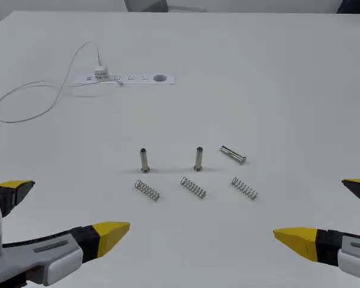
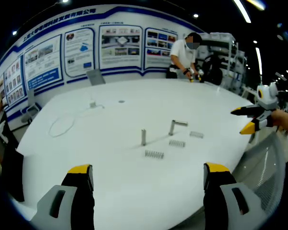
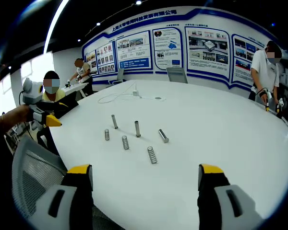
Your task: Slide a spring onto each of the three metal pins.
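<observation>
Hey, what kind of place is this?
Likely a company showroom or lab: printed display boards line the wall, a large white table sits in front, and a person works beyond it.

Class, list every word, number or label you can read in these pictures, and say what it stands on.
Wall banner heading: Chinese characters, too blurred to read.
Wall posters: print too small to read.
Power strip: no legible marking.
Pins, springs: no marks visible.
</observation>
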The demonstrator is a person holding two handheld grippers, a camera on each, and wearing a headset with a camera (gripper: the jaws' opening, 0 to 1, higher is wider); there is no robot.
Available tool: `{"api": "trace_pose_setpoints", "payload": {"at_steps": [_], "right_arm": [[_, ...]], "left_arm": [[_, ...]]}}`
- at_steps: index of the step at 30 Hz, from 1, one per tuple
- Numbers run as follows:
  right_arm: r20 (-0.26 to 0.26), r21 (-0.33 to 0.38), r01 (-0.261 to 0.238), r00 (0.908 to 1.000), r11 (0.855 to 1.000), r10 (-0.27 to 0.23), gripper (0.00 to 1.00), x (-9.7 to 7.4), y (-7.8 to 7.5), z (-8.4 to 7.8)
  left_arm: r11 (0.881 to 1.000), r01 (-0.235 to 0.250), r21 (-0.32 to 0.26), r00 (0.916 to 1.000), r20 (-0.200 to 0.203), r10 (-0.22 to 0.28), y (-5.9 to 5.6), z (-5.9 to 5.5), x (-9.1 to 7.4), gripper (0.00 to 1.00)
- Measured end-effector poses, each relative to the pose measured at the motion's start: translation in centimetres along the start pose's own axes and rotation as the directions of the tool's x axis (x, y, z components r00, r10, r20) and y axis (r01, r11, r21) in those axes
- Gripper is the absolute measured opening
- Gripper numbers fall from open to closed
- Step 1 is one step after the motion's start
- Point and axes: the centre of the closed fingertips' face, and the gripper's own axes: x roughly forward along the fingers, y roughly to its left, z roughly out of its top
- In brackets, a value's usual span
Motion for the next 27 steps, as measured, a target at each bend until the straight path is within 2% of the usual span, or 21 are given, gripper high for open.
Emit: {"api": "trace_pose_setpoints", "payload": {"at_steps": [8, 11, 15, 19, 23, 27], "right_arm": [[0.005, 0.002, 0.009, 0.9999, 1.0, -0.009, 0.88, -0.1, -0.4, 0.1], [-0.005, -0.044, 0.002, 1.0, 0.999, -0.003, 0.86, 0.1, -0.3, 0.2], [0.004, -0.038, 0.006, 1.0, 0.999, -0.006, 0.8, 0.5, -0.8, 0.8], [0.014, -0.043, 0.002, 0.9999, 0.999, -0.001, 0.76, 1.0, -1.3, 1.6], [-0.004, -0.101, -0.009, 1.0, 0.995, 0.009, 0.71, 1.8, -1.7, 1.9], [-0.021, -0.11, -0.015, 0.9997, 0.994, 0.013, 0.66, 2.8, -2.3, 2.2]], "left_arm": [[1.0, 0.005, 0.004, 1.0, -0.004, -0.005, -0.2, -0.1, 0.1, 0.98], [1.0, 0.009, 0.007, 1.0, -0.001, -0.009, -0.3, 0.0, 0.1, 0.99], [1.0, 0.013, 0.008, 0.9999, 0.0, -0.013, -0.4, 0.0, 0.1, 0.99], [1.0, 0.01, 0.01, 0.9999, 0.002, -0.01, -0.3, 0.0, 0.2, 0.98], [1.0, 0.011, 0.015, 0.9999, -0.01, -0.011, -0.4, -0.2, 0.4, 0.97], [1.0, 0.009, 0.01, 1.0, 0.003, -0.009, -0.4, 0.1, 0.5, 0.97]]}}
